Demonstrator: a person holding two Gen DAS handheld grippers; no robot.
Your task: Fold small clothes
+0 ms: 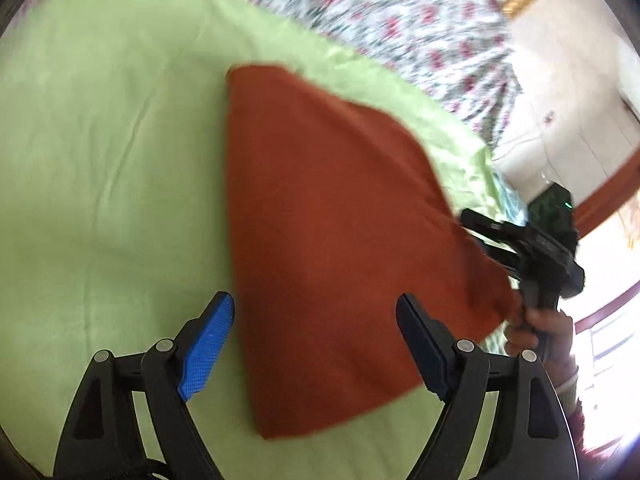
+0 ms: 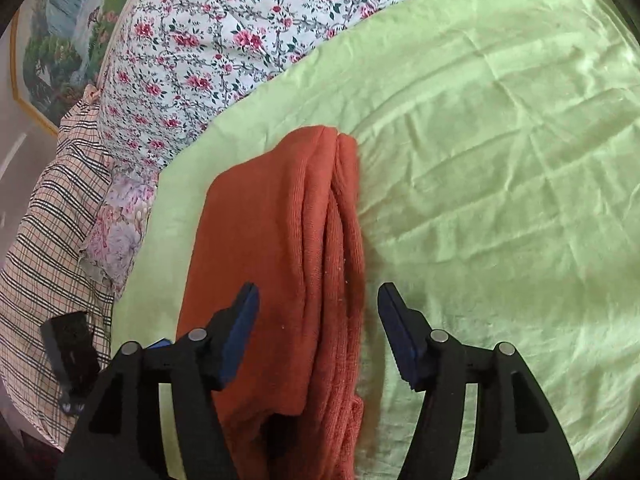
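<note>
A rust-orange garment lies folded on a light green sheet. In the right wrist view the garment shows several stacked fold edges along its right side. My left gripper is open and hovers over the garment's near edge, holding nothing. My right gripper is open just above the garment's folded side, holding nothing. In the left wrist view the right gripper sits at the garment's right corner, with a hand on its handle.
A floral quilt lies beyond the green sheet. A plaid cloth and a small black object lie at the left. A framed picture hangs on the wall. White cabinets stand at the right.
</note>
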